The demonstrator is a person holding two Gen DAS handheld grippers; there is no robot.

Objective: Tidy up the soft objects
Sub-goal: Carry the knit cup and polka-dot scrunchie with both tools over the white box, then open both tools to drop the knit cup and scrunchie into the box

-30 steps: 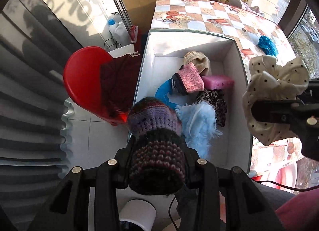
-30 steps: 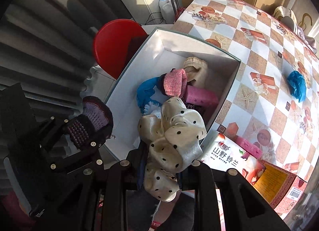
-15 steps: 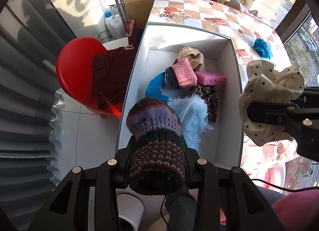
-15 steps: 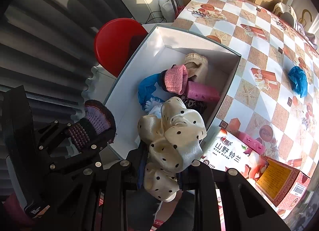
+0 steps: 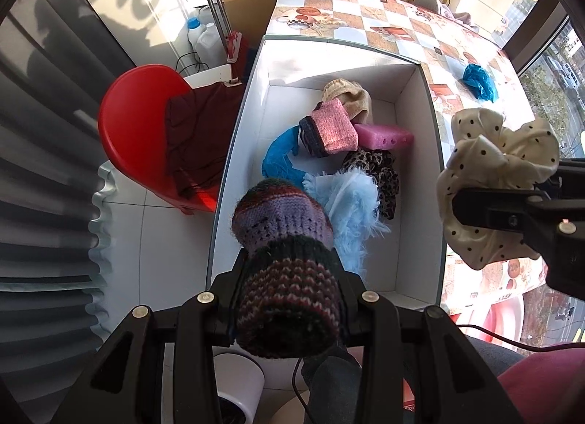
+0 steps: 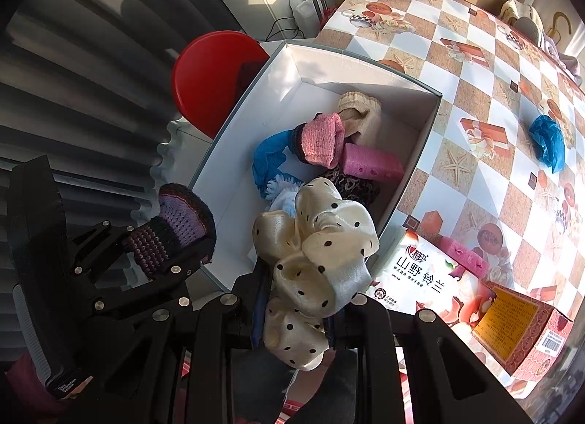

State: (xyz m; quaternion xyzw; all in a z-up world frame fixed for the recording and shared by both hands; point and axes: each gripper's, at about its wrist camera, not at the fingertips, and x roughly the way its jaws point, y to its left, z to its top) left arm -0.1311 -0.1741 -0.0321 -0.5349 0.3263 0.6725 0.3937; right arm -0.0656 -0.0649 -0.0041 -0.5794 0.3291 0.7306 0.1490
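Note:
My left gripper is shut on a purple and dark knitted piece, held above the near left corner of a white open box. It also shows in the right wrist view. My right gripper is shut on a cream polka-dot scrunchie, held above the box's near right edge; the scrunchie also shows in the left wrist view. Inside the box lie a pink knitted piece, a beige knit, a pink sponge, a blue cloth, a leopard scrunchie and a light blue fluffy piece.
The box stands on a checkered table. A blue crumpled item lies on the table. A tissue pack, another pink sponge and a red carton are at the near right. A red stool with dark cloth stands left of the box.
Both grippers have pulled back and up a little from the box, so more of the box and table shows. Both holds are unchanged.

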